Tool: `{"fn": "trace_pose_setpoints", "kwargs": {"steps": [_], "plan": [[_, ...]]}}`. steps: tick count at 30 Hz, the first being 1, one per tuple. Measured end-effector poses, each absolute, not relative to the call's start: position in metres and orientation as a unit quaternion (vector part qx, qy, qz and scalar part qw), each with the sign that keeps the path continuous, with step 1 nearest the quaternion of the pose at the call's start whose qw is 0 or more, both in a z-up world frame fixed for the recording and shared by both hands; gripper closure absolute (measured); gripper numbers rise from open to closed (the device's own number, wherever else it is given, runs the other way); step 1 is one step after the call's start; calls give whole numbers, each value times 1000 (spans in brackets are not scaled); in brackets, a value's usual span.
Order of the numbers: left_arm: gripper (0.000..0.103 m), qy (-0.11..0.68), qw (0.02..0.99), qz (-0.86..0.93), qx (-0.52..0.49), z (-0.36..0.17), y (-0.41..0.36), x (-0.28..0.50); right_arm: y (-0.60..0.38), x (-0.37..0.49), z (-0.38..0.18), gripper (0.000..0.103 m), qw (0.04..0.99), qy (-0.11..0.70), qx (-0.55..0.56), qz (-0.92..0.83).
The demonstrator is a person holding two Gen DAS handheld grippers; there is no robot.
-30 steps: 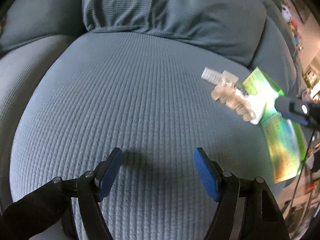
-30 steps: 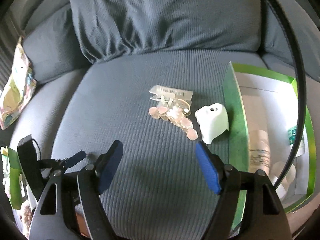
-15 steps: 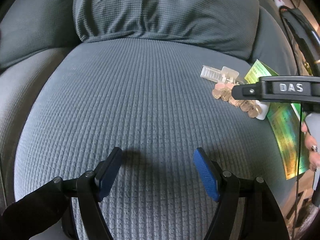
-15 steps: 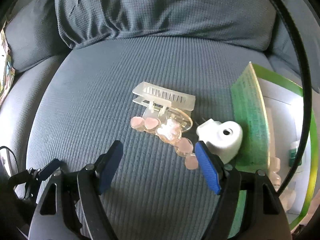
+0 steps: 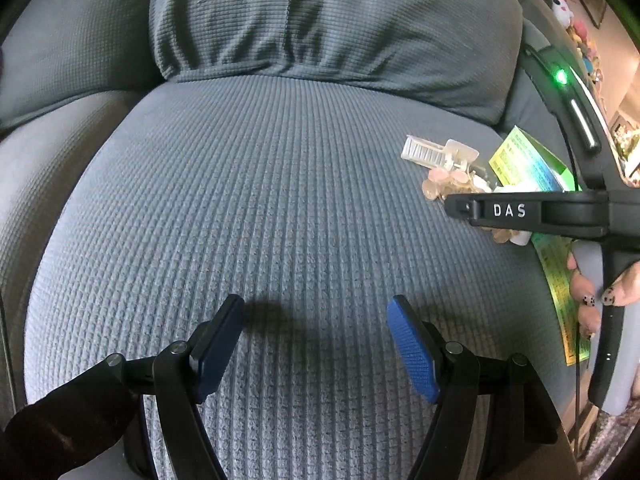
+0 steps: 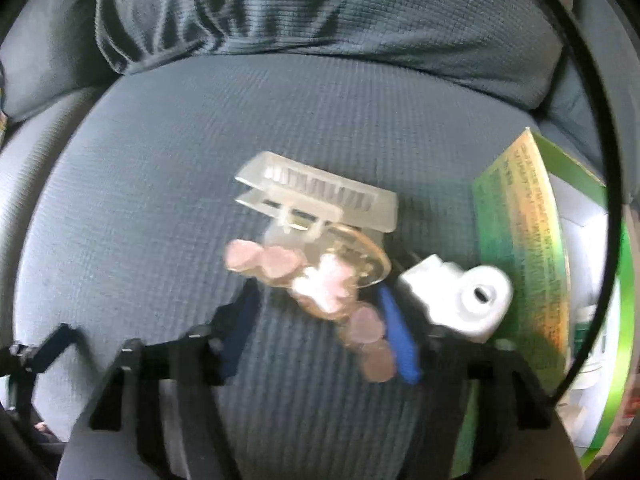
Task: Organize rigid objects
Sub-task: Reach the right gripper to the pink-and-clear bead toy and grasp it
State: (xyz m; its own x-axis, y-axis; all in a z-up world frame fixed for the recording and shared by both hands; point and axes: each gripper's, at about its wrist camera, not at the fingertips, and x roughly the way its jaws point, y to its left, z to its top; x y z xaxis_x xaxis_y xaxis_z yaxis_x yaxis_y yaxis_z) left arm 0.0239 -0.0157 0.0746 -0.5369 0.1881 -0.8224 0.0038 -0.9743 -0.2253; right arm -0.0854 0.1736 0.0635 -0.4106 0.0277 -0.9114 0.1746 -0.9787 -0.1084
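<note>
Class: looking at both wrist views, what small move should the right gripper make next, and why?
Probably finish closing. The right gripper has just been closing around the pink beaded hair clip on the grey sofa cushion, but blur hides whether its pads press yet.

The right gripper (image 6: 316,326) points down at a grey sofa seat (image 6: 168,184), its blue pads (image 6: 398,340) having just been closing around a pink beaded clip (image 6: 320,284); blur hides whether the pads press on it. A clear claw clip (image 6: 320,196) lies just beyond, touching the pink one. A white plastic piece (image 6: 464,300) sits just right of the right pad, against the wall of a green box (image 6: 520,232) that holds small bottles. A back cushion (image 6: 320,12) rises at the far side.
</note>
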Motion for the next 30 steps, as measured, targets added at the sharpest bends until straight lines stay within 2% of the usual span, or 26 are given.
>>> {"fn": "trace_pose_setpoints", "kwargs": {"steps": [4,8,22,27,30], "plan": [[29,-108,46,872,-475,75,-18,23,180,-79,69,57,56,75,538,-838],[29,-125,36,872,-472,75,-25,23,180,-64,76,57,118,9,561,-819],[29,-175,24,866,-467,75,-43,25,144,0,88,57,179,14,591,-787],[29,-183,34,863,-469,76,-44,28,155,5,100,42,170,2,576,-800],[29,-217,62,855,-467,77,-47,31,170,1,107,42,171,-33,571,-802]]}}
